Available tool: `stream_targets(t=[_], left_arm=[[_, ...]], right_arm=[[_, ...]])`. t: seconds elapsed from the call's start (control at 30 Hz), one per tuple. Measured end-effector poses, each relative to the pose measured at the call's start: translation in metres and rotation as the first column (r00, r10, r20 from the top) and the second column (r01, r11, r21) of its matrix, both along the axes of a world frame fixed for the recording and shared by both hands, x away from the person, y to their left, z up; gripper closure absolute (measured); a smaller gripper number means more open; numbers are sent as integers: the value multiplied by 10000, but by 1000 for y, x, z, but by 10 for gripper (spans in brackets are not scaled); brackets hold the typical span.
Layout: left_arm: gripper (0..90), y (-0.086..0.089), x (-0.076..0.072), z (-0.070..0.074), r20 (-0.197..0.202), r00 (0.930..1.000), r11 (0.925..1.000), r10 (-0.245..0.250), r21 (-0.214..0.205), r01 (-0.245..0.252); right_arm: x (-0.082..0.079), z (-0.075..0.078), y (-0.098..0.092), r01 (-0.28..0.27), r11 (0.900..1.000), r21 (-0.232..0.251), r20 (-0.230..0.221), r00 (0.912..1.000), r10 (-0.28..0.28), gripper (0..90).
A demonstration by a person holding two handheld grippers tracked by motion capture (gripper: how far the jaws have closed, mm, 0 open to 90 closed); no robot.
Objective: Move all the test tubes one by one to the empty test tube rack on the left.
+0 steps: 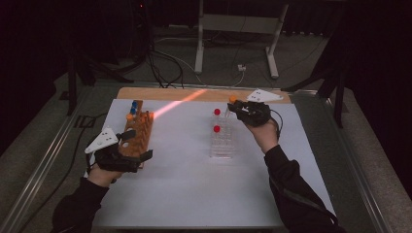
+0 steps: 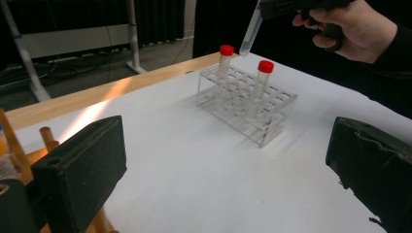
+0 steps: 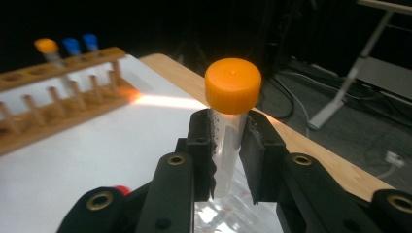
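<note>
Clamped between the pads of the right gripper, the orange-capped tube stands near upright, its long axis vertical, held above the far end of the clear rack. Left gripper, jaws spread and empty, rests beside the wooden rack, well apart.

Wooden rack near counter left edge, tubes in its far end. Clear rack right of centre, two tubes standing in it. Held tube above clear rack's far end, toward far edge.
</note>
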State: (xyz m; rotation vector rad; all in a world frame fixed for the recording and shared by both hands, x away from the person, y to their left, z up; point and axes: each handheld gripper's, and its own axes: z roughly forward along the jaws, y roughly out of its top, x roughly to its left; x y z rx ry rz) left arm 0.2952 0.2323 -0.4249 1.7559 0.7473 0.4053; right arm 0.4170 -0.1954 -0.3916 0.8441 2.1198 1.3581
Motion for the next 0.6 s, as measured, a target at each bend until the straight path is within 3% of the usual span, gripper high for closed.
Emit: stream_targets(t=[0.27, 0.6], left_arm=[[20, -5, -1, 2, -34, 9998, 9998, -187, -24, 187], [21, -17, -6, 7, 20, 9974, 9974, -714, 69, 714]], right_arm=[[-26, 14, 11, -948, 9954, 97, 149, 9954, 947, 748], [-62, 11, 32, -2284, 9735, 63, 89, 9735, 2283, 748]])
